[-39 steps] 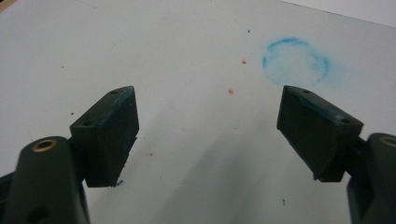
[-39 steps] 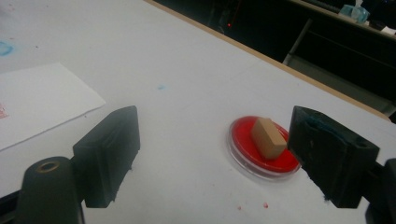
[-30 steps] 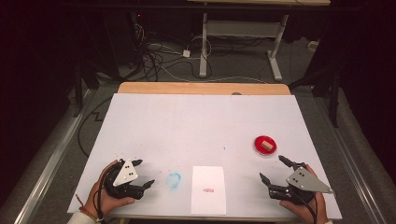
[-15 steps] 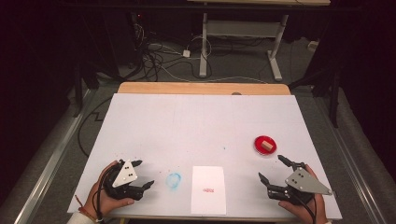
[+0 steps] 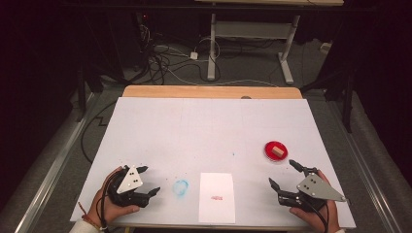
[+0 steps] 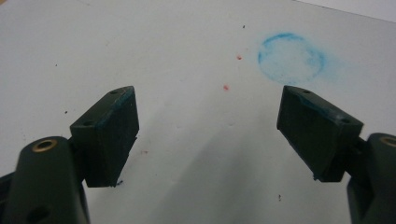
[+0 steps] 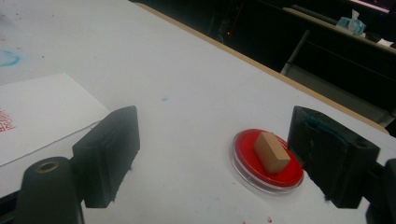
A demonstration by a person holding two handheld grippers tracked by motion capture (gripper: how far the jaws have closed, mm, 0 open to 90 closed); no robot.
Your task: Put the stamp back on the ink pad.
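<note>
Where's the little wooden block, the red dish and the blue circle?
wooden block (image 7: 272,151), right gripper view, its top face.
red dish (image 7: 243,142), right gripper view, its bare left part.
blue circle (image 6: 290,57), left gripper view, its faint middle.

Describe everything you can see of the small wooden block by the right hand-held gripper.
The wooden block is a small, plain, tan rectangular piece that looks like unfinished wood. It lies on its side, roughly centred on a round red pad in a shallow clear dish, on the white table's right side. Nothing grips it: the right hand-held gripper sits just short of it, jaws open.
</note>
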